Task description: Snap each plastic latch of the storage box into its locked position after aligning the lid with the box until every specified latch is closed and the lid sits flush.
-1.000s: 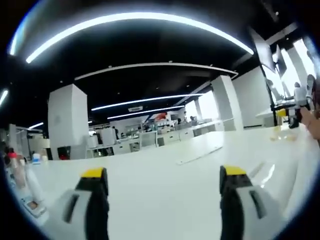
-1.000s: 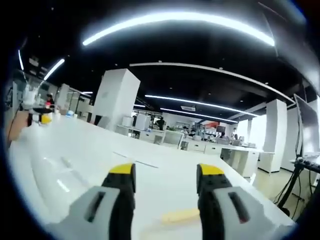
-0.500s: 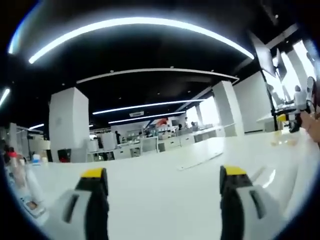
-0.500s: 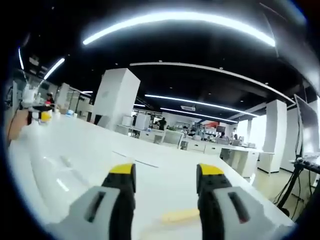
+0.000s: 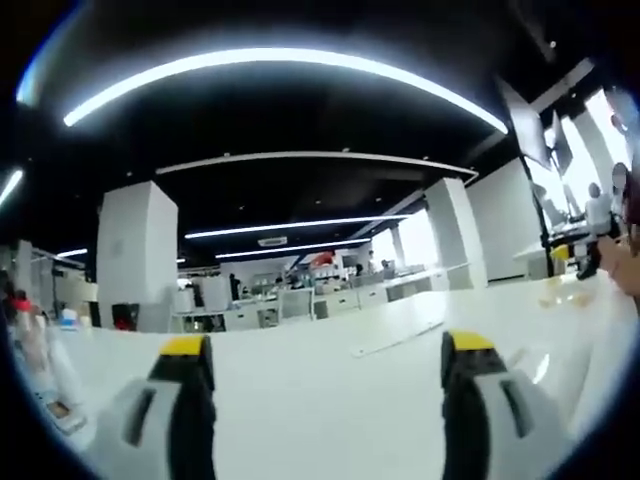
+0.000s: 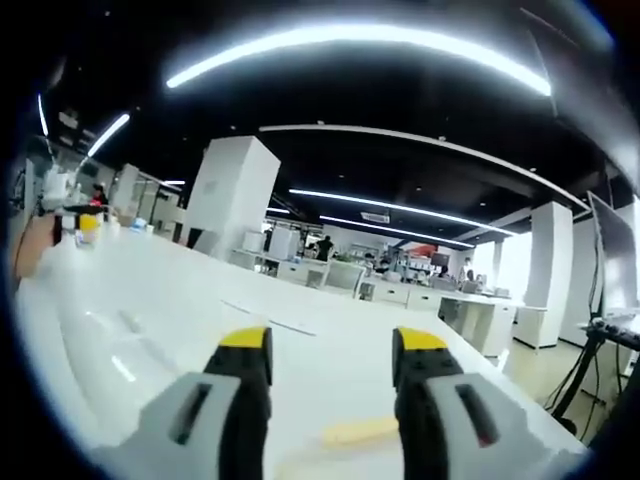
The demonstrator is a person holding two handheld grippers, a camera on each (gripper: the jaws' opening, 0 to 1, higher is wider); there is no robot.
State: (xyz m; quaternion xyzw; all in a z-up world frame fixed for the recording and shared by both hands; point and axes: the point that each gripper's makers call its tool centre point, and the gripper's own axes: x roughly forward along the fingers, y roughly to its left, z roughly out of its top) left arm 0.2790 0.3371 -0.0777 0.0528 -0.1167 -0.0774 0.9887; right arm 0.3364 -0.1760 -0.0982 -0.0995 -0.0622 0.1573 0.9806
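The left tongs (image 5: 328,360), grey with yellow tips, stand wide apart and empty over the glossy white tabletop (image 5: 330,400). The right tongs (image 6: 331,355) are likewise parted, holding nothing, above a small pale yellow strip (image 6: 360,432) on the surface. The storage box's place cannot be told from here. By judgement, plastic latches are light, springy and slick: press each near its free edge.

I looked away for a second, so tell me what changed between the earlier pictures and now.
Little changed. The left gripper view tipped slightly upward, a camera shift only. Both claws, left and right, stayed open and empty over the white table. Nothing was grasped or released.
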